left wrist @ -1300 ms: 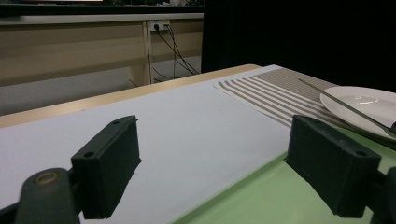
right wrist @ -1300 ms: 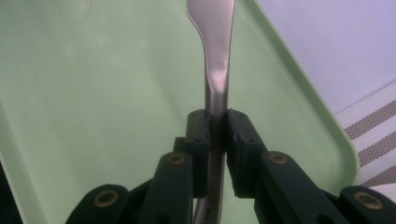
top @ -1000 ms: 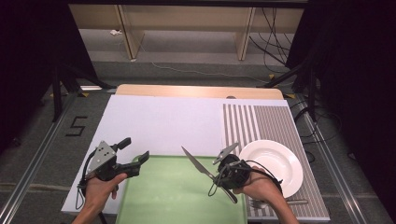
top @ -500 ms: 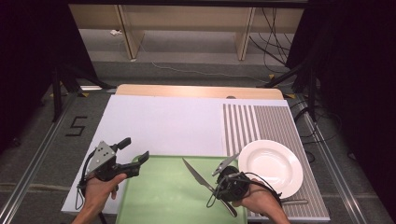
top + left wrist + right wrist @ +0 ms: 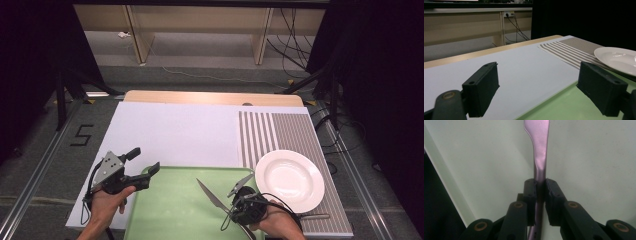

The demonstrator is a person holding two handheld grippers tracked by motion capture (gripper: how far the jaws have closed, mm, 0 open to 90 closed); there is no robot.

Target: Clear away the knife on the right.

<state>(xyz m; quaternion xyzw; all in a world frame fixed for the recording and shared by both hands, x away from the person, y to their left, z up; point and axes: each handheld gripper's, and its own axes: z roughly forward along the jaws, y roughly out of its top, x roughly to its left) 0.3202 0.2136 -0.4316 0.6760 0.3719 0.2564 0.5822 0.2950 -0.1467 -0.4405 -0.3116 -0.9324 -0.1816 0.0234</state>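
Clamping a table knife by its handle, the right gripper has both pads pressed on the metal, jaws narrow; the blade runs straight away from the pads over the pale green surface in the right gripper view; in the high view the knife points up and to the left from the right gripper, above the right half of the green tray; whether the blade touches the tray I cannot tell; the right hand sits at the near edge of the tabletop, just below the white plate.

Left gripper: jaws wide apart, nothing between them; it hangs over the near left corner of the tray, held by the left hand; in the left gripper view the two black pads frame the white board and the tray's edge.

Surroundings: plate rests on the striped placemat at the right side of the tabletop, just beside the tray's right edge; plate and placemat also seen from the left gripper view; white board covers the left and middle; tray lies at the near edge, centred.
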